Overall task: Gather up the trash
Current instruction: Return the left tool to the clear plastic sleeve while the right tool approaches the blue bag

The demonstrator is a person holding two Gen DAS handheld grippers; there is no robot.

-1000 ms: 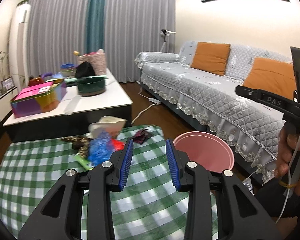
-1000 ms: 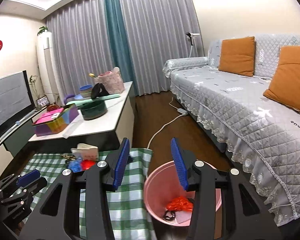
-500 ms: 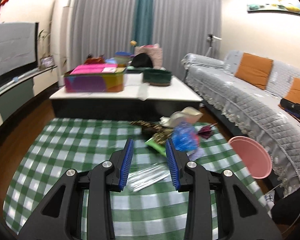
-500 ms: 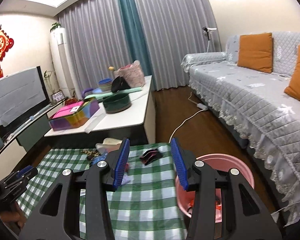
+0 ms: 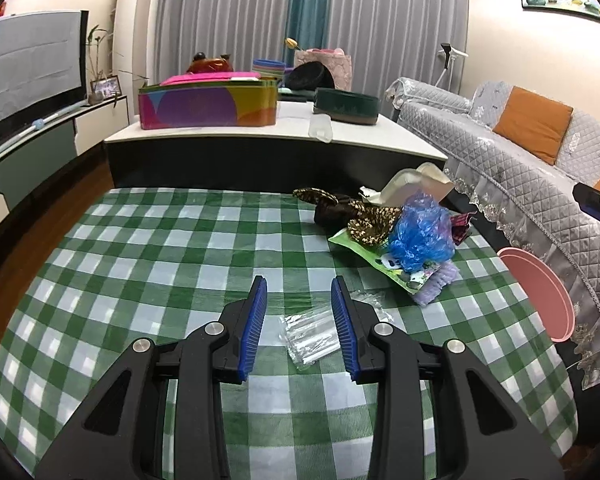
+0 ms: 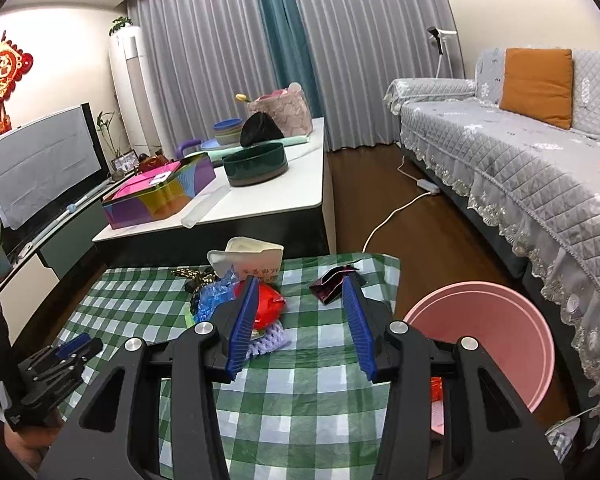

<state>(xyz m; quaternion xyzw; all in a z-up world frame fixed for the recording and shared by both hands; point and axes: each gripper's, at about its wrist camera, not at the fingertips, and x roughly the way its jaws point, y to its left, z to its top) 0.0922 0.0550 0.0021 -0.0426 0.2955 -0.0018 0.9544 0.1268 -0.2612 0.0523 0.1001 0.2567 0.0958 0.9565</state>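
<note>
On the green checked tablecloth (image 5: pixel 140 264) lies a clear plastic wrapper (image 5: pixel 310 336), under and between the fingers of my left gripper (image 5: pixel 299 282), which is open and does not press on it. Farther right is a trash heap: a blue plastic bag (image 5: pixel 420 236), a green packet (image 5: pixel 374 258), a spotted brown wrapper (image 5: pixel 364 216) and a white carton (image 5: pixel 412 186). My right gripper (image 6: pixel 300 292) is open and empty above the cloth. A red wrapper (image 6: pixel 270 308) lies by its left finger, a dark maroon wrapper (image 6: pixel 330 285) by its right one. The pink bin (image 6: pixel 488 332) stands right of the table.
A white coffee table (image 5: pixel 260 132) with a colourful box (image 5: pixel 208 104) and a dark green bowl (image 5: pixel 346 106) stands behind the checked table. A grey sofa (image 6: pixel 520 168) with orange cushions runs along the right. A white power cable (image 6: pixel 384 220) crosses the wooden floor.
The left gripper swung left from the bin side and sank over the clear wrapper. The right gripper moved from above the bin toward the trash heap and came lower.
</note>
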